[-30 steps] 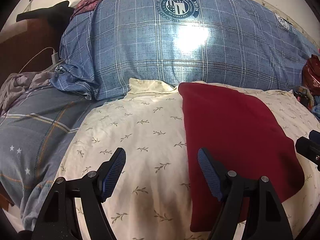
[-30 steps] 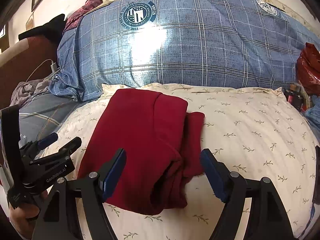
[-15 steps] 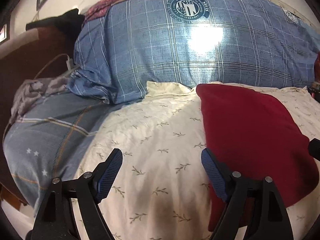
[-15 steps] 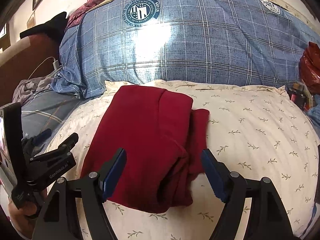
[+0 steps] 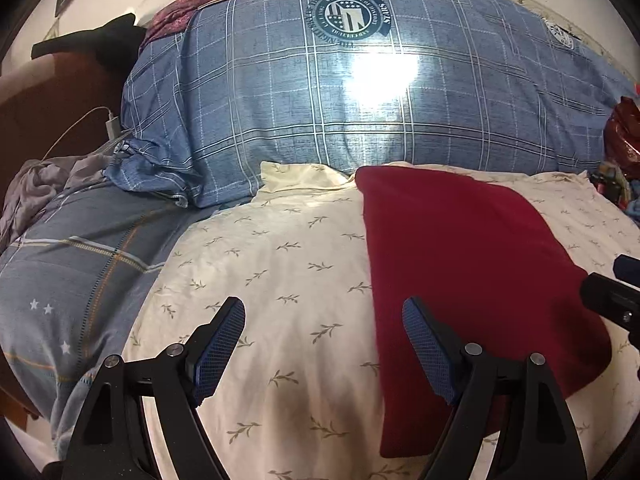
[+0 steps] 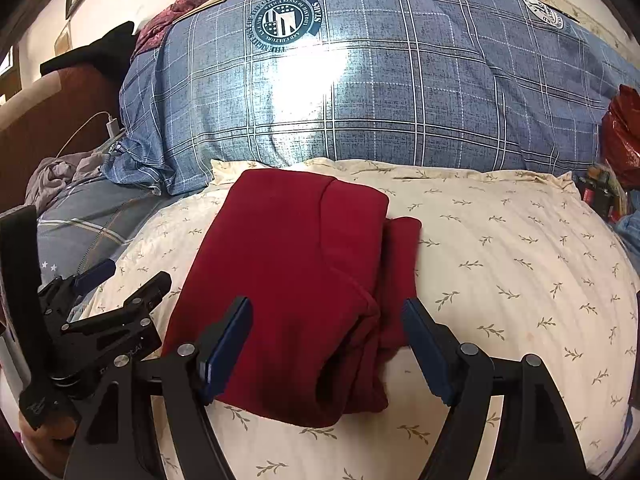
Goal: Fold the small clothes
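A dark red garment (image 6: 296,280) lies folded into a rough rectangle on a cream leaf-print cushion (image 6: 520,280); a narrower layer sticks out along its right side. It also shows in the left wrist view (image 5: 472,264), right of centre. My right gripper (image 6: 326,348) is open and empty, hovering over the garment's near edge. My left gripper (image 5: 324,352) is open and empty above the bare cushion (image 5: 280,280), left of the garment; it also shows in the right wrist view (image 6: 120,280).
A big blue plaid pillow (image 6: 380,92) lies behind the cushion. A grey-blue bedsheet (image 5: 80,264), crumpled grey cloth (image 5: 40,184) and a white charger cable (image 5: 108,120) are at left. A red bag (image 6: 624,136) and small clutter sit at the right edge.
Both views have shifted slightly; the left gripper swung a little to the left and back. The garment has not moved and both grippers stay open.
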Tool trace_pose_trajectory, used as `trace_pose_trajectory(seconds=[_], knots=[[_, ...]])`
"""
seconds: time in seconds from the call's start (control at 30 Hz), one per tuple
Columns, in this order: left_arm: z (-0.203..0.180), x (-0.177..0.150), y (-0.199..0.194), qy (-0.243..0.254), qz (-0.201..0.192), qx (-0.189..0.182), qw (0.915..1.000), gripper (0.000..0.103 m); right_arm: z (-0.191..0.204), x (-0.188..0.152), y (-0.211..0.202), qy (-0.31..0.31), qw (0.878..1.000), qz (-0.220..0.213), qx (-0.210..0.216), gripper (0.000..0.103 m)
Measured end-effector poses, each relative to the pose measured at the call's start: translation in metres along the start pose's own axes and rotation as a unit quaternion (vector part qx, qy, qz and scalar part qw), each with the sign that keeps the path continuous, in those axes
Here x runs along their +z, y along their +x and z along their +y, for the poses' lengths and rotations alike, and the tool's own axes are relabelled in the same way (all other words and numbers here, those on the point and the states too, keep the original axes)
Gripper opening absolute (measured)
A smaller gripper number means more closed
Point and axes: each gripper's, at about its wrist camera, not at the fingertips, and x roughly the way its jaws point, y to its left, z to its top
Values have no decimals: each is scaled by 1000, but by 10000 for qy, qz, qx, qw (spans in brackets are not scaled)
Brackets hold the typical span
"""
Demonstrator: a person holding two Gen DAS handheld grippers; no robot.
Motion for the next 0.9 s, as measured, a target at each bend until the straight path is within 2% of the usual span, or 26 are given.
trace_pose_trajectory(seconds=[0.2, 0.9], knots=[[7, -2, -2, -141, 6, -141, 9998, 81, 0, -1, 3, 7, 10000, 62, 4, 78], [6, 1, 3, -205, 105, -157, 9996, 81, 4, -3, 10, 7, 9999, 155, 56, 78]])
